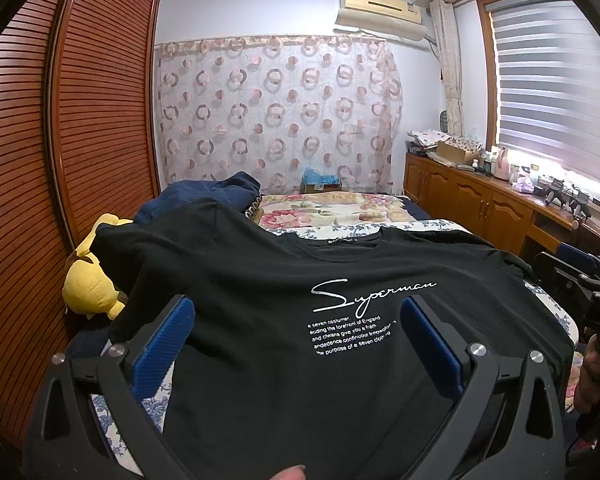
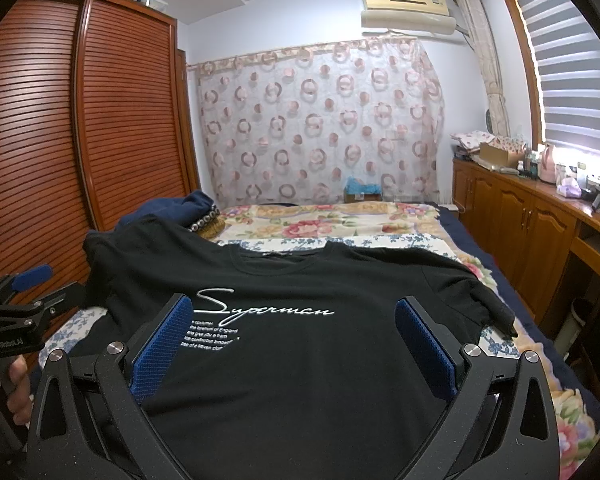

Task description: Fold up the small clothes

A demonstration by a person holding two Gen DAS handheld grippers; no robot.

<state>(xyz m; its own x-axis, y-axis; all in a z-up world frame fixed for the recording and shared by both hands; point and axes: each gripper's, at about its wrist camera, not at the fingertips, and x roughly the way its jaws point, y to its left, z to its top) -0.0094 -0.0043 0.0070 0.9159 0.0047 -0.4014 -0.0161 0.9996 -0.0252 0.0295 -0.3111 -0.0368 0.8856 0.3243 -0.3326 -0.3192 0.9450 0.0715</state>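
A black T-shirt [image 1: 260, 288] with white "Superman" lettering lies spread front up on the bed, collar away from me; it also shows in the right wrist view [image 2: 300, 360]. My left gripper [image 1: 296, 312] is open and empty, its blue-padded fingers [image 1: 164, 340] hovering over the shirt's lower left part. My right gripper [image 2: 292, 316] is open and empty over the shirt's lower right part. Each gripper shows at the edge of the other's view: the right gripper at the right edge [image 1: 588, 288], the left gripper at the left edge [image 2: 16, 300].
The bed [image 2: 500, 280] has floral bedding. A yellow plush toy [image 1: 88, 280] and dark blue clothes [image 1: 204, 196] lie at its left side by the slatted wooden wardrobe [image 1: 60, 140]. Wooden cabinets [image 2: 520, 224] with clutter run along the right under the window.
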